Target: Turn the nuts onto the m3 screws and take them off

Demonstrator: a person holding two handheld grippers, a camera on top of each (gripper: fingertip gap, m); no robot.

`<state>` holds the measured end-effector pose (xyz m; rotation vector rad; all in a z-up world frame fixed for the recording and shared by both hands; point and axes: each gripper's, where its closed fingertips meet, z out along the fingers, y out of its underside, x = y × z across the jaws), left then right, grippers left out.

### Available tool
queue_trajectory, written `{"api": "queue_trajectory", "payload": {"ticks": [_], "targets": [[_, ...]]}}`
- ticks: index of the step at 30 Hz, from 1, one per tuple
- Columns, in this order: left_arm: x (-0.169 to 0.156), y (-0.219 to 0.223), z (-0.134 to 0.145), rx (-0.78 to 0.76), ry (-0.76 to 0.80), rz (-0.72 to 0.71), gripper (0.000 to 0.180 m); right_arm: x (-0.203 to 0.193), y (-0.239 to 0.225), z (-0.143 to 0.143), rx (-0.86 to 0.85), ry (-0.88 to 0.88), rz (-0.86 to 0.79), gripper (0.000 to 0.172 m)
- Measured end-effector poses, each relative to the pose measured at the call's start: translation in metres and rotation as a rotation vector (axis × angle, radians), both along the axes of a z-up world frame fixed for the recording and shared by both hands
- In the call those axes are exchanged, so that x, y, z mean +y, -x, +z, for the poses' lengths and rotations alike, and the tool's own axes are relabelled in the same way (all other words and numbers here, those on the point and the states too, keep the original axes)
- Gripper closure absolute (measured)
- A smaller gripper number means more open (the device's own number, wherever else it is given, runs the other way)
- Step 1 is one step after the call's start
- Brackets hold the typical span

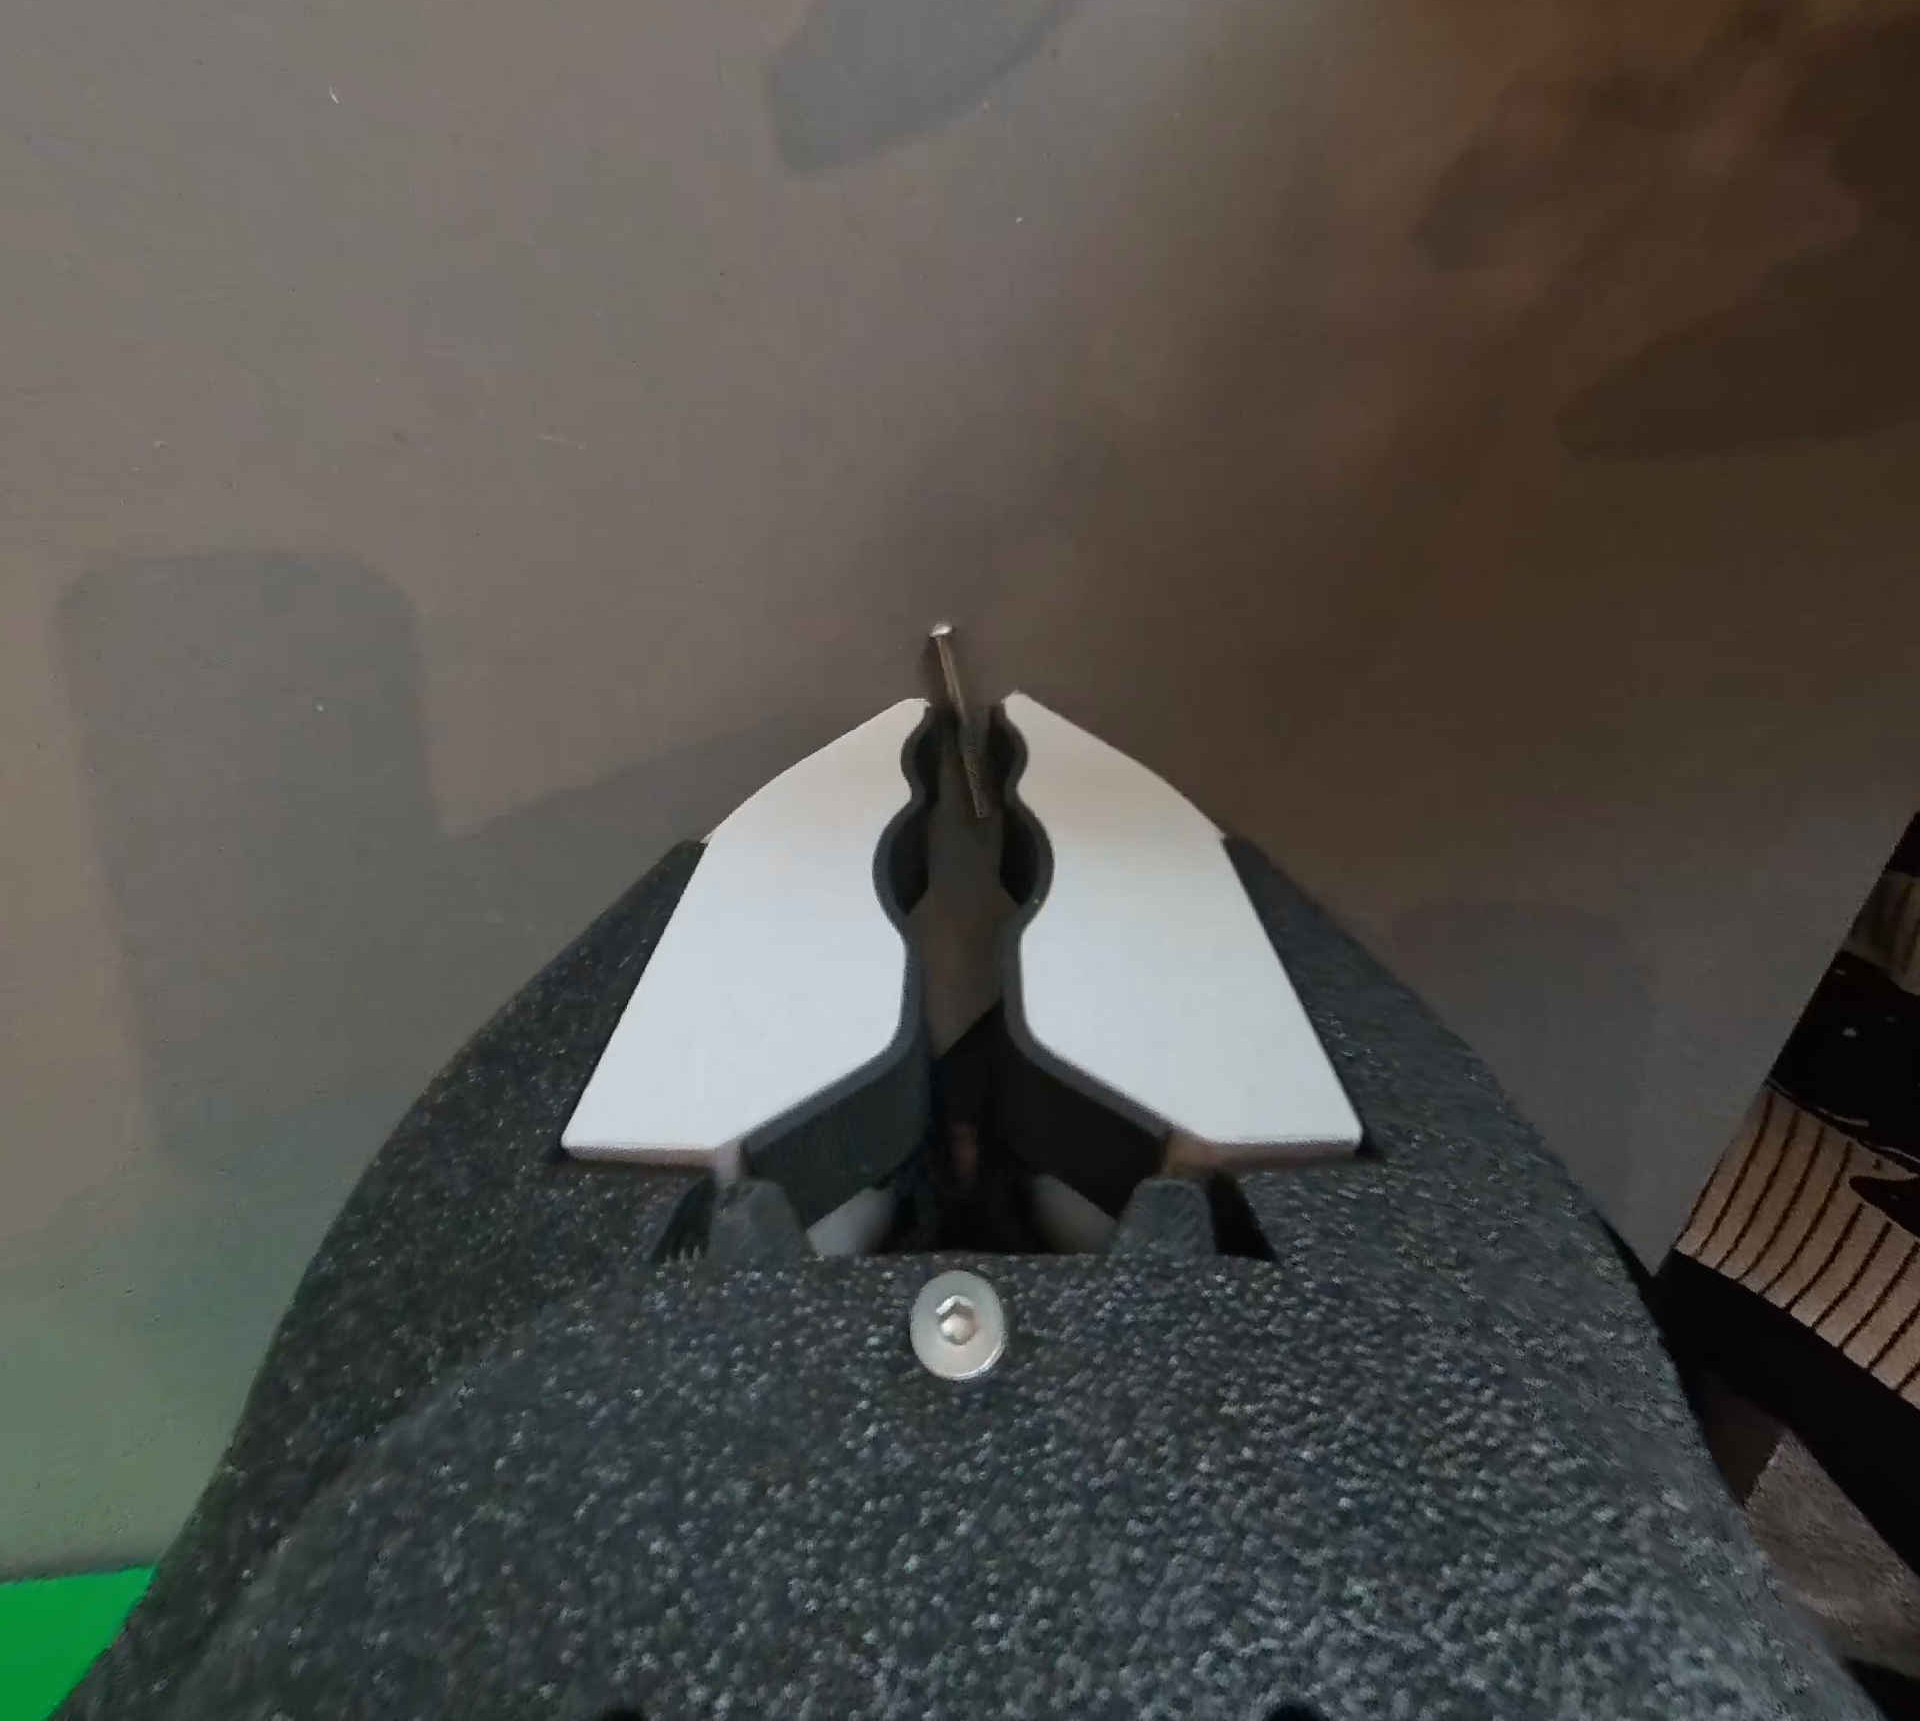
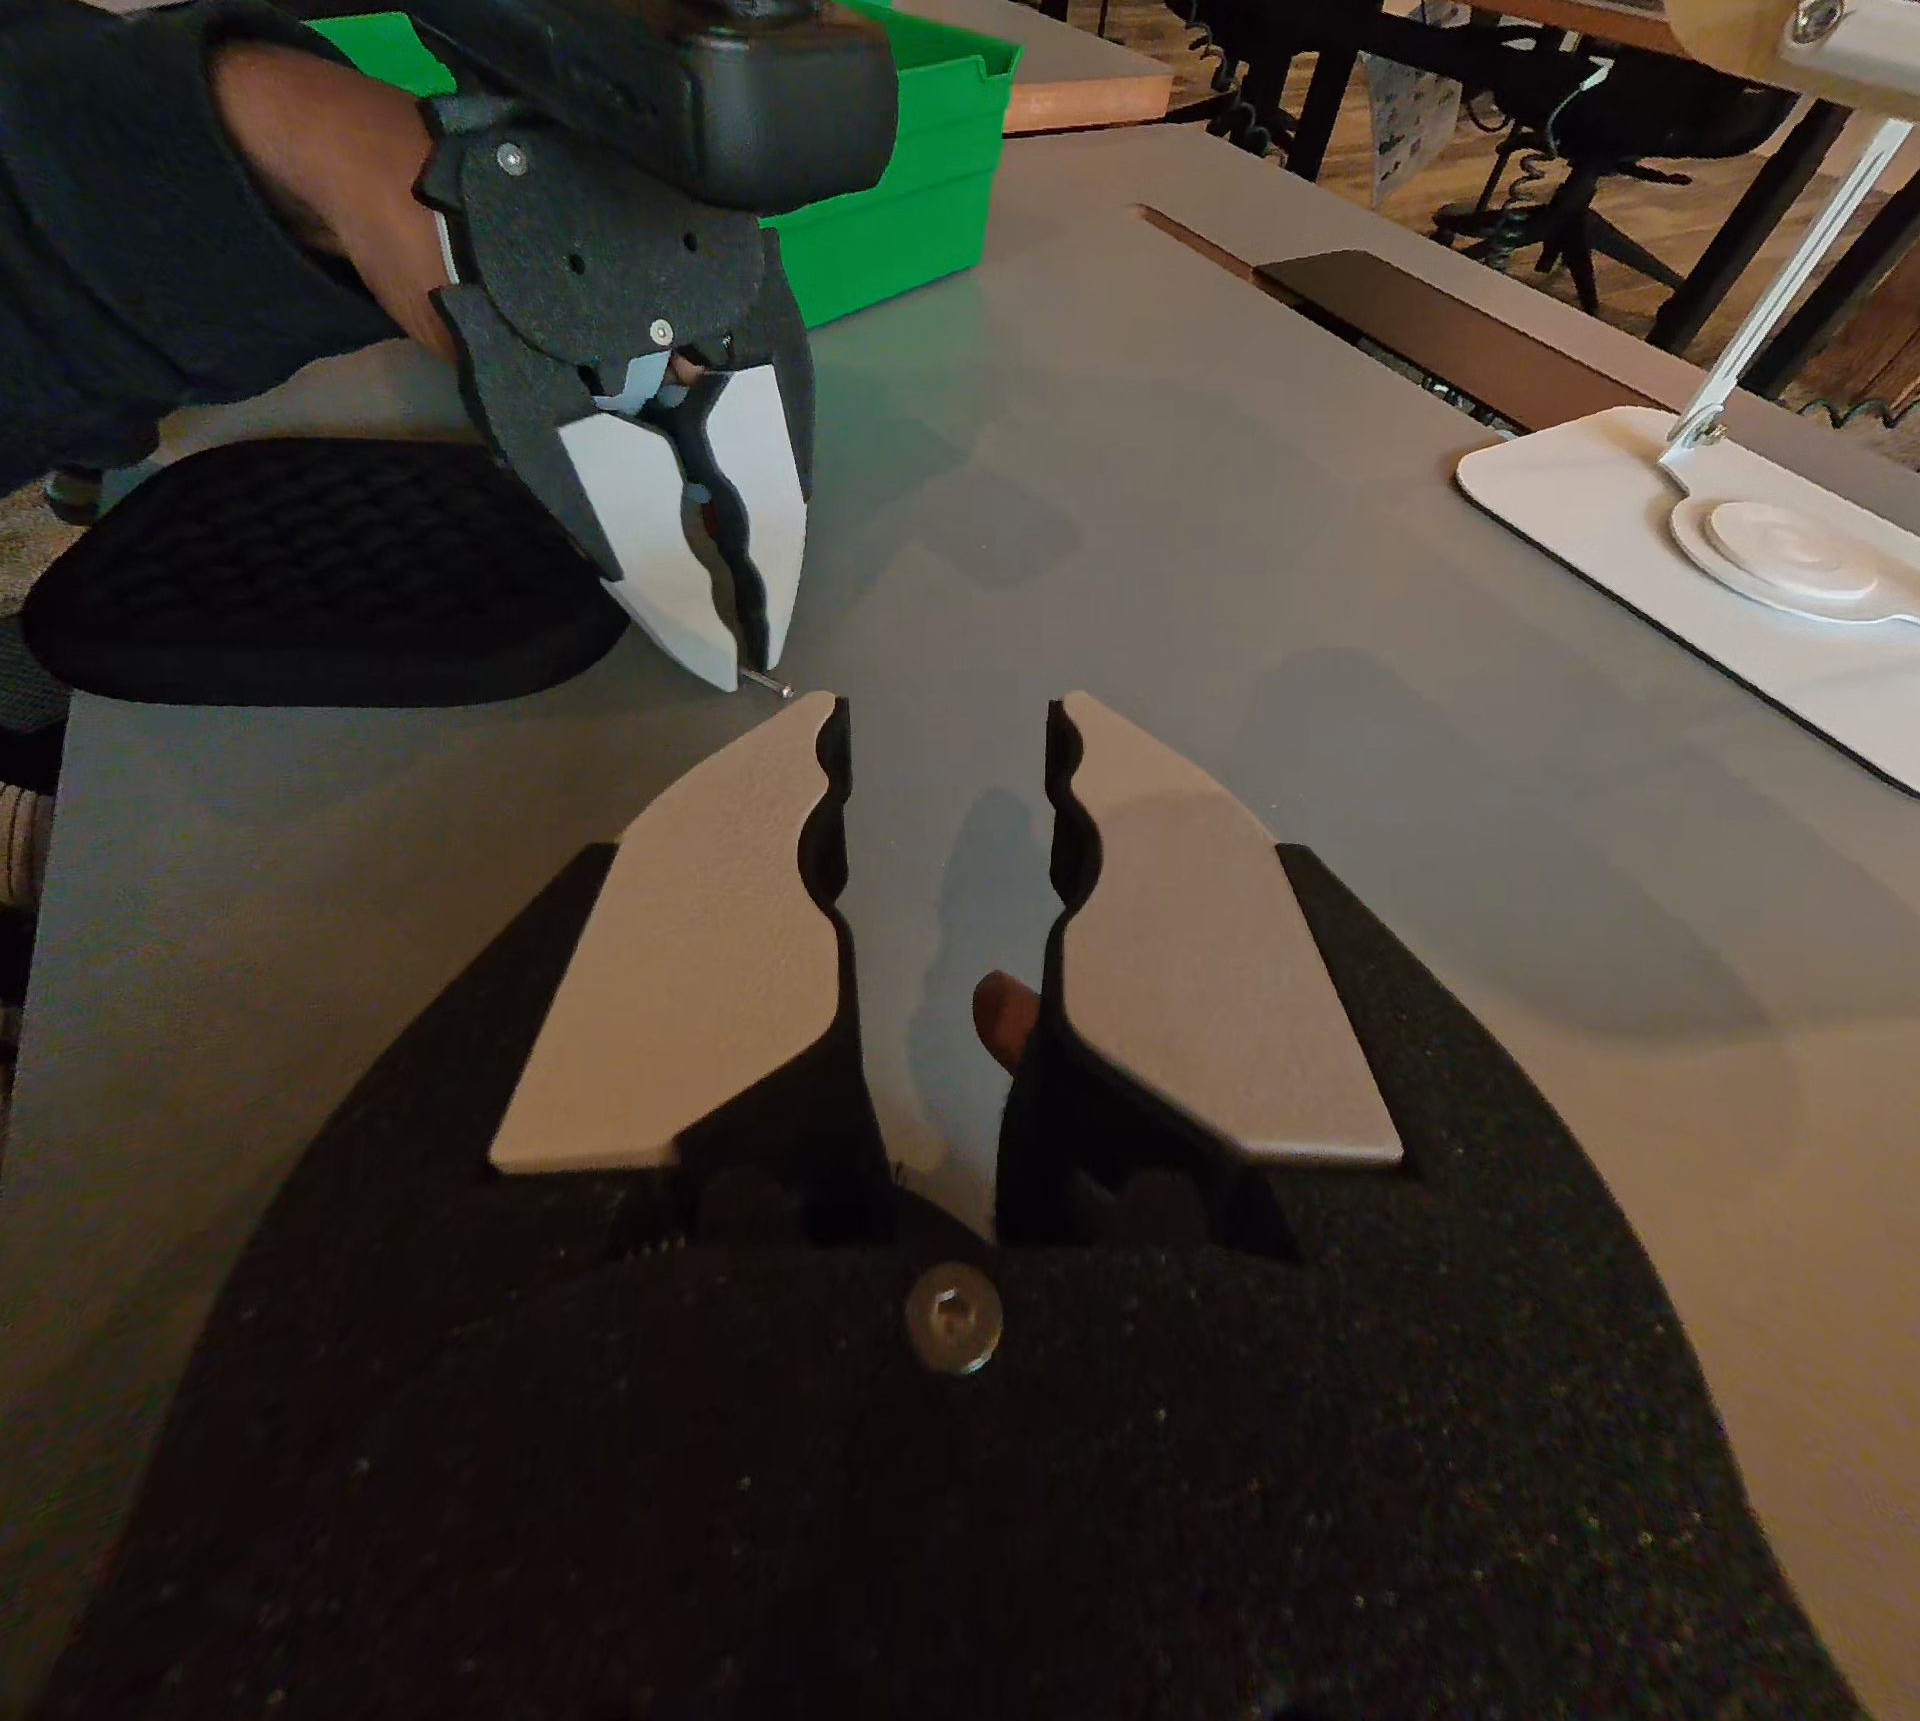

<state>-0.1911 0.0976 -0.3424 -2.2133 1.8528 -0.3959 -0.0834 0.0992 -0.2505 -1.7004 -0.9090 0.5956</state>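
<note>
Item 1. Left gripper (image 1: 961, 705), black textured body with pale grey finger plates, centre of the left wrist view. Jaws stand narrowly apart. A thin grey metal m3 screw (image 1: 961, 726) lies in the gap, threaded end toward the body, small head poking out past the tips over the table. The left pad is clear of it; contact on the right side cannot be told. In the right wrist view, left of centre, the screw's head end (image 2: 774, 686) shows just below the tips, at or almost on the table.

Item 2. Right gripper (image 2: 948, 715), same make, lower centre of the right wrist view. Jaws wide, with only table visible between them. It sits just beside the left gripper's tips.

Item 3. Step in hand, as a judgement: the screw is being set down or let go on the matte grey table (image 2: 1143, 528). No nut is visible in either view. The next move calls for finding a nut and securing a firm, steady pinch on the screw.

Item 4. Containers: green plastic bins (image 2: 904, 144), stacked, upper left of the right wrist view. Contents hidden by the walls.
</note>
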Motion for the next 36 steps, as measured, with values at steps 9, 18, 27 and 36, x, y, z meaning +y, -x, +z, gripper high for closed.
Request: {"api": "queue_trajectory", "payload": {"ticks": [9,18,27,36], "targets": [[-0.004,0.025,0.083,-0.260,-0.054,0.084,0.155,0.002,-0.004,-0.001,0.021,0.009,-0.012,0.137],[0.034,0.188,0.158,-0.239,-0.221,0.430,0.158,0.004,-0.004,-0.002,0.022,0.013,-0.015,0.136],[0.067,0.277,0.090,-0.039,-0.009,0.786,0.162,0.003,-0.003,-0.003,0.021,0.008,-0.005,0.136],[0.076,0.308,0.028,0.181,0.163,0.978,0.163,-0.001,-0.001,0.002,0.047,-0.006,0.018,0.136]]}}
